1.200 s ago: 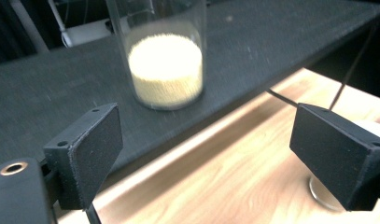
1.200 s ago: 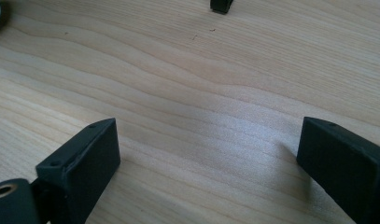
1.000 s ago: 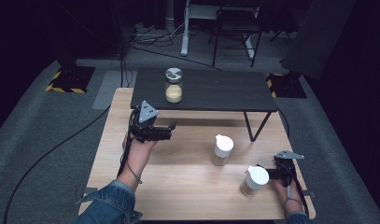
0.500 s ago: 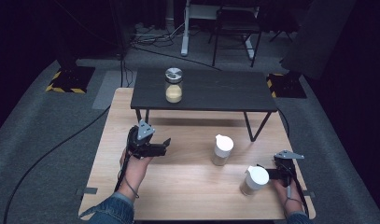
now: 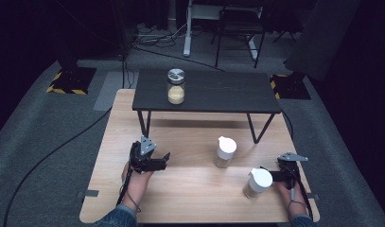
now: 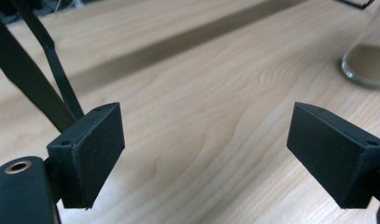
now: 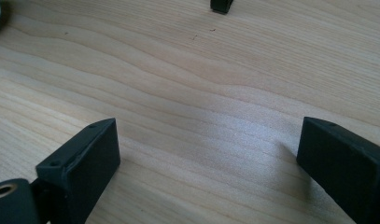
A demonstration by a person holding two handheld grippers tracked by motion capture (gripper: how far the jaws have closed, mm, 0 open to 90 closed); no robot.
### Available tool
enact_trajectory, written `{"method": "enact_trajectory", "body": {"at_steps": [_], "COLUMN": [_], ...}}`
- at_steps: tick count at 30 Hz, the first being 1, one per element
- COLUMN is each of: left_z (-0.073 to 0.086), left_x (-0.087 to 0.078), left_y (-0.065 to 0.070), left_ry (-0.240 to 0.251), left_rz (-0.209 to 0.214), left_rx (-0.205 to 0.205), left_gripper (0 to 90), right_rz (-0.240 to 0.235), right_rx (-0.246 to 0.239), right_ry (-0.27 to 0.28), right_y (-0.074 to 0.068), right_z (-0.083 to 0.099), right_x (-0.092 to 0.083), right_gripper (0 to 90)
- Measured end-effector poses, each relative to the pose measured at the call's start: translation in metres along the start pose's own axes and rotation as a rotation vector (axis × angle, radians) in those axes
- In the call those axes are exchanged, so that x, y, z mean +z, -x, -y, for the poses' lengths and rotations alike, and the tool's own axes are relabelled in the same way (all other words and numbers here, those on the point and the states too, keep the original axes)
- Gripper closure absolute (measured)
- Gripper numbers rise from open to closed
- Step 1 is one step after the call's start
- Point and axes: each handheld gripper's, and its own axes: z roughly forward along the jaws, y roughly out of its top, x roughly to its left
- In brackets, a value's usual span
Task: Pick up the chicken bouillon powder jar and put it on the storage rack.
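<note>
Both claws open, white-lidded jar (image 5: 258, 183) beside right claw (image 5: 274, 177)

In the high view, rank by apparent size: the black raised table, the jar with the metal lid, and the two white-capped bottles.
1. Black raised table, by far the largest.
2. Jar with the metal lid.
3. The two white-capped bottles, middle and right, look alike; the jar stands farther off, so its lead is unsure.

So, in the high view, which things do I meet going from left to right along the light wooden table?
left gripper → jar with white lid → second white-lidded jar → right gripper
</note>
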Motion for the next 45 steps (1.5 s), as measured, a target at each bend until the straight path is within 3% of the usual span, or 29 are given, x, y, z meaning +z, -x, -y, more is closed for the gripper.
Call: {"method": "enact_trajectory", "body": {"at_steps": [7, 23, 28, 35, 39, 45], "left_z": [0.013, 0.026, 0.025, 0.015, 0.012, 0.012], "left_x": [0.01, 0.025, 0.025, 0.032, 0.034, 0.034], "left_y": [0.003, 0.003, 0.004, 0.007, 0.002, 0.003], "left_ry": [-0.04, -0.11, -0.118, -0.187, -0.206, -0.21], "left_rz": [-0.013, -0.029, -0.041, -0.052, -0.043, -0.047], "left_rx": [0.017, -0.021, -0.021, 0.003, -0.061, -0.061], "left_gripper": [11.7, 11.6, 11.3, 9.1, 7.3, 5.0], "right_rz": [0.0, 0.0, 0.0, 0.0, 0.0, 0.0], "right_rx": [0.0, 0.0, 0.0, 0.0, 0.0, 0.0], "right_ry": [0.0, 0.0, 0.0, 0.0, 0.0, 0.0], "right_y": [0.0, 0.0, 0.0, 0.0, 0.0, 0.0], "right_z": [0.0, 0.0, 0.0, 0.0, 0.0, 0.0], "right_x": [0.0, 0.0, 0.0, 0.0, 0.0, 0.0], "right_gripper": [5.9, 5.9, 5.9, 5.9, 5.9, 5.9]}}
